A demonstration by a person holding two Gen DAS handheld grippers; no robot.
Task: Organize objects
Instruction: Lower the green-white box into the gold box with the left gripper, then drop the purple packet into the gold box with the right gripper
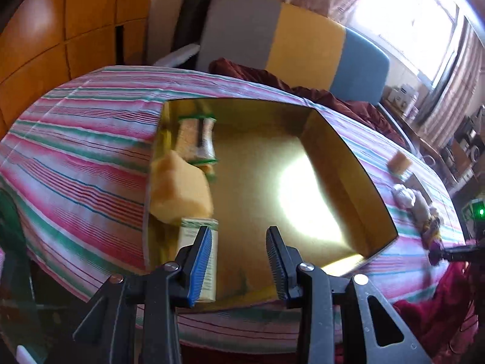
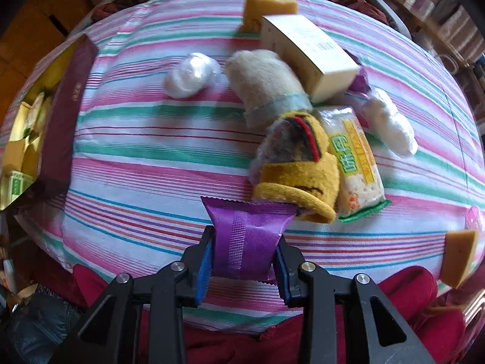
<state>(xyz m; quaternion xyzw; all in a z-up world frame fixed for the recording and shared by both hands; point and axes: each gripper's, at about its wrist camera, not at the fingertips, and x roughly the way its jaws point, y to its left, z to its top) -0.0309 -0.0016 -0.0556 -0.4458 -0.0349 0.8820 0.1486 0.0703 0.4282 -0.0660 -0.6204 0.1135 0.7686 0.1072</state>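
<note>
Over the gold box [image 1: 348, 157] — left gripper [image 1: 239, 261] apart, empty, right gripper [image 2: 242, 257] clamping purple packet [image 2: 247, 233].

Your left view smears the packets and sponge [image 1: 182, 188] along the box's [image 1: 342, 151] nine o'clock wall, so no print reads. At three o'clock the pile on the striped cloth [image 1: 75, 151] is too small to sort. In your right view the purple packet [image 2: 248, 236] hides its lower end between the pads, and the sponge [image 2: 457, 254] at four o'clock is cut by the frame.
</note>
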